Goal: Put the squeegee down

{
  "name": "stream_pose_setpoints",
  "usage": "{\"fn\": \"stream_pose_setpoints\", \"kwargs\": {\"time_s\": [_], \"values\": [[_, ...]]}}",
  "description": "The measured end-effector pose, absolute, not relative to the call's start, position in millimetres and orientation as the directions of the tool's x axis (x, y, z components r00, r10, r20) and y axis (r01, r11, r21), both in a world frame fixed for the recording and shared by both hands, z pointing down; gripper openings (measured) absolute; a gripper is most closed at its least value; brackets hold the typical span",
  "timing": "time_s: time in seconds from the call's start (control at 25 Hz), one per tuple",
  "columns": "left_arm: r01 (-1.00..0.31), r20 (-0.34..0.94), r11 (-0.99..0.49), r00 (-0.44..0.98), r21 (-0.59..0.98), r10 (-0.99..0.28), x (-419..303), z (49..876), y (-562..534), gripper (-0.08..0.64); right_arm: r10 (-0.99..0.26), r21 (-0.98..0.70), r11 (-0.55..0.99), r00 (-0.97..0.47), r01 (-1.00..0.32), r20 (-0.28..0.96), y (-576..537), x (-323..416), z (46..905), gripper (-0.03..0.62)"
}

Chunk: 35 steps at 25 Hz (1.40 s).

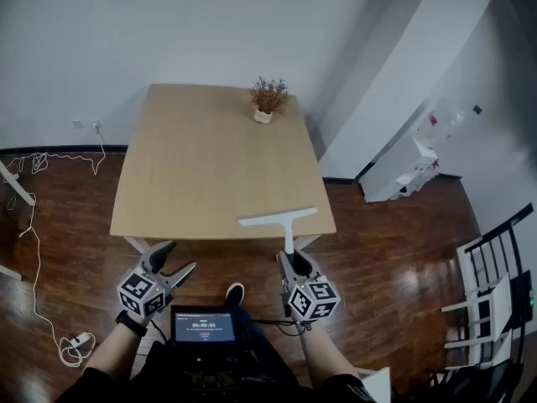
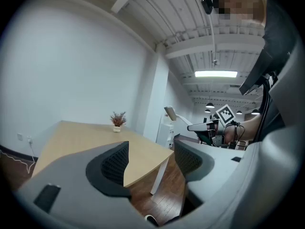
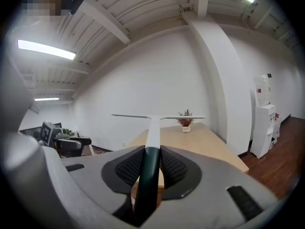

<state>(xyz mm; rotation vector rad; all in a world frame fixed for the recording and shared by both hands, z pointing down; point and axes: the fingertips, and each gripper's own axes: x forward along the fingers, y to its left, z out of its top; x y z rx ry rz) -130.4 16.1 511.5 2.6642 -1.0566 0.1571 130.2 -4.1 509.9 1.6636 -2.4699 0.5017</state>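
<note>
A white T-shaped squeegee [image 1: 284,220] with a dark green handle [image 3: 149,175] is held level over the near edge of the wooden table [image 1: 201,158]. My right gripper [image 1: 293,263] is shut on that handle, and the blade [image 3: 157,116] points out ahead of the jaws toward the table. In the left gripper view the squeegee's blade [image 2: 169,113] shows off to the right, in the air. My left gripper [image 1: 172,260] hovers below the table's near left corner, open, with nothing between its fingers [image 2: 114,162].
A small potted plant [image 1: 268,99] stands at the table's far right corner. A cable and power strip [image 1: 74,342] lie on the wood floor at the left. A white water dispenser [image 1: 419,162] and a black chair [image 1: 495,292] stand to the right.
</note>
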Motion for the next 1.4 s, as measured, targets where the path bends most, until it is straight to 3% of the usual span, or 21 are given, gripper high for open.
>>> {"fn": "stream_pose_setpoints", "kwargs": {"time_s": [0.64,1.4], "values": [[-0.712,0.256,-0.670,0.701,0.209,-0.665,-116,547,-115,0.305,-0.822,-0.186,0.389,-0.431,-0.902,0.373,-165,133,555,0.115],[-0.741,0.350,-0.617,0.670,0.264,-0.655,-81,613,-259,0.305,-0.682,-0.168,0.407,-0.421,-0.898,0.598,-345,131,711,0.115]]}}
